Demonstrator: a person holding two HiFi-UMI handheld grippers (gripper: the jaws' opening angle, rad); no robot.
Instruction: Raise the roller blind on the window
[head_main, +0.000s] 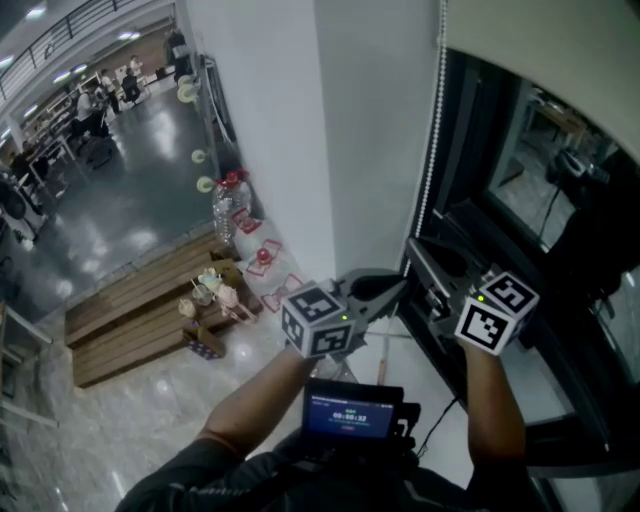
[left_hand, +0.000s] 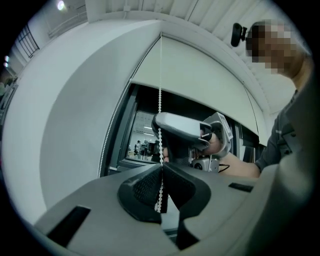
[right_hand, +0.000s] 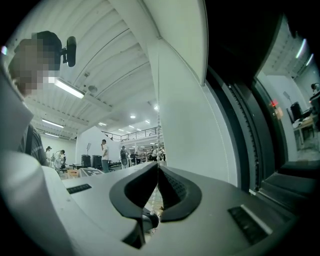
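The beige roller blind (head_main: 560, 50) covers the top of the dark window, with its white bead chain (head_main: 432, 150) hanging down beside the white wall. In the left gripper view the chain (left_hand: 160, 100) drops straight between the jaws of my left gripper (left_hand: 161, 170), which is shut on it. My right gripper (right_hand: 158, 169) is shut on the same chain (right_hand: 158, 122). From the head view, the left gripper (head_main: 403, 287) points right and the right gripper (head_main: 412, 245) points left. They meet at the chain, the right one just above the left.
A dark window frame (head_main: 520, 250) runs down the right side, next to a white wall pillar (head_main: 330, 120). Far below lie a wooden platform (head_main: 140, 310), a water bottle (head_main: 228, 205) and small items. A lit screen (head_main: 350, 412) sits at the person's chest.
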